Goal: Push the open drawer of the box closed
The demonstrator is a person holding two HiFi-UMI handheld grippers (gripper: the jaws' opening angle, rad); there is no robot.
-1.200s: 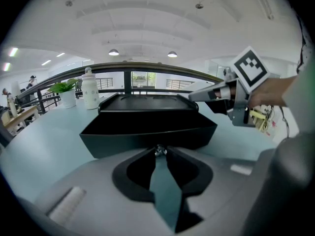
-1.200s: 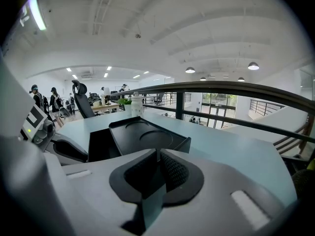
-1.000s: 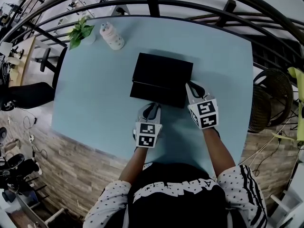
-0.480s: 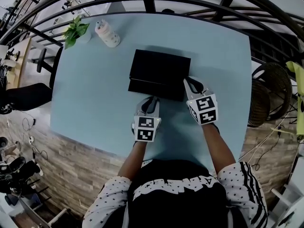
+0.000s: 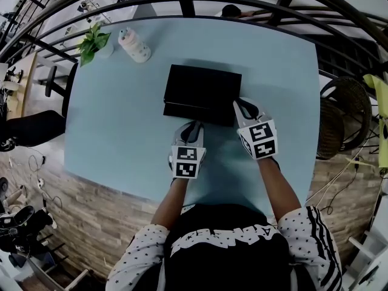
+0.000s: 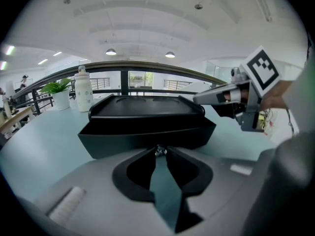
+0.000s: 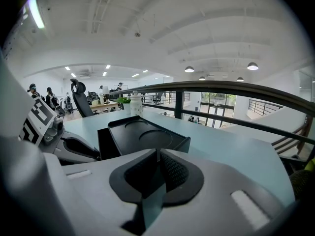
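Pushing the drawer home seemed to be the step in hand. It stood out a little from the lower edge of the black box, which lay in the middle of the frame on the pale blue counter.

The left tool was just below the drawer front, near its middle. Its tips were very close to the front or touching it; I could not tell which. Its jaws were closed together and held nothing. The right tool was at the lower right corner of the box, just beside the end of the drawer, also with jaws together and empty.

In the left gripper view the drawer front lay directly ahead of the tips. For the next move, I judged that both tools should press evenly toward the top of the frame, so that the drawer would not skew and the box would not slide.
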